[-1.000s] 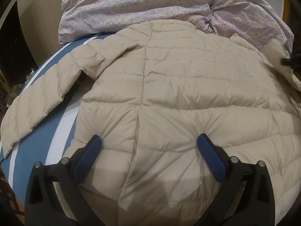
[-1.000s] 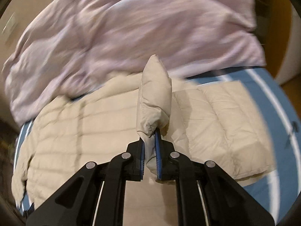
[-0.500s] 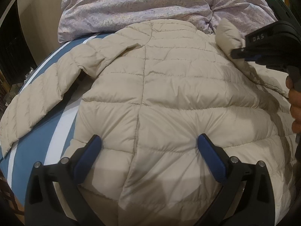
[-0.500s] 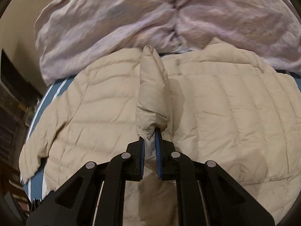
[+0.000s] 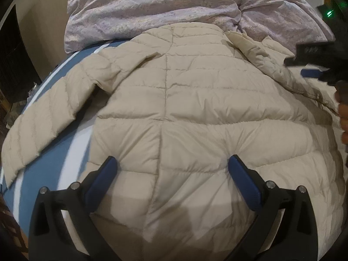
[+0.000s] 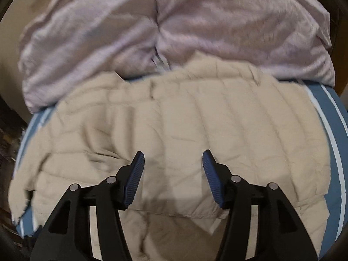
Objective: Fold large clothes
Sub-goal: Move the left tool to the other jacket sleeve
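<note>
A: What has been changed in the last second?

B: The right sleeve of the cream quilted down jacket (image 6: 174, 130) had been pinched between the pads of the right gripper (image 6: 173, 163) and carried across the garment. It has now been released: the jaws are spread wide and nothing is held between them. The sleeve is seen laid over the jacket's back panel, its folded edge lying just below the fingertips in the right wrist view.

A: And what is meant by that for the fold?

B: The first sleeve fold may be judged done. The left sleeve (image 5: 50, 117) is still stretched out to the side on the blue bedsheet with white stripes (image 5: 54, 169), so it is probably to be brought in next.

A: How is the left gripper (image 5: 171, 163) set?

B: It is opened wide as well. Nothing is gripped; its blue pads are pressed down onto the lower back of the jacket, where the padding is dimpled at each tip.

A: Where is the jacket placed overall?

B: It is spread back-up on the bed, with its collar touching the rumpled lilac floral duvet (image 5: 163, 6). The right gripper (image 5: 313, 65) is also caught at the far edge of the left wrist view, above the jacket's shoulder.
</note>
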`<action>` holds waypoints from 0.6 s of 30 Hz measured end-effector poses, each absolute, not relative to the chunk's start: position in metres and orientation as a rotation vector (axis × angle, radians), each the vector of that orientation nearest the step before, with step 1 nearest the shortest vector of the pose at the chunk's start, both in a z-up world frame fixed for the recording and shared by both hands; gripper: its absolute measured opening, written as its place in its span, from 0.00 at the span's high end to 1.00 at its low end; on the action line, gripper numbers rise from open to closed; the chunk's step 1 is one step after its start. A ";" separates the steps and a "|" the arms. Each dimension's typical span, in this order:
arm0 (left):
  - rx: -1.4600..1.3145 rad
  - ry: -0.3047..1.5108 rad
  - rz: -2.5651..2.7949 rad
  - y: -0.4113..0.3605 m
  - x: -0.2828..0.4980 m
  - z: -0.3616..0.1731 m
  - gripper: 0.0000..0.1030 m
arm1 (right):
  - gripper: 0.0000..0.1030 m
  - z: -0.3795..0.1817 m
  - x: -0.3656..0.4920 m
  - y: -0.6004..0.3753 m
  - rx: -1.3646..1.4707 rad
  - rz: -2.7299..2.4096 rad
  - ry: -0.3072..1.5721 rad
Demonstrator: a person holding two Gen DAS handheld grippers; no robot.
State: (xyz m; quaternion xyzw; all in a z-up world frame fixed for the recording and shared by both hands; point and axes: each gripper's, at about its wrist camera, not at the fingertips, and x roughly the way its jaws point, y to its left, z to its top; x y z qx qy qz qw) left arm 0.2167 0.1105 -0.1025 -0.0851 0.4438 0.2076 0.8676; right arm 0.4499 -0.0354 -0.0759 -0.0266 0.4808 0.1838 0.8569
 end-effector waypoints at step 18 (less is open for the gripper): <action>-0.402 0.829 0.815 0.300 0.073 -0.050 0.02 | 0.16 -0.105 0.443 -0.009 -0.179 0.336 1.022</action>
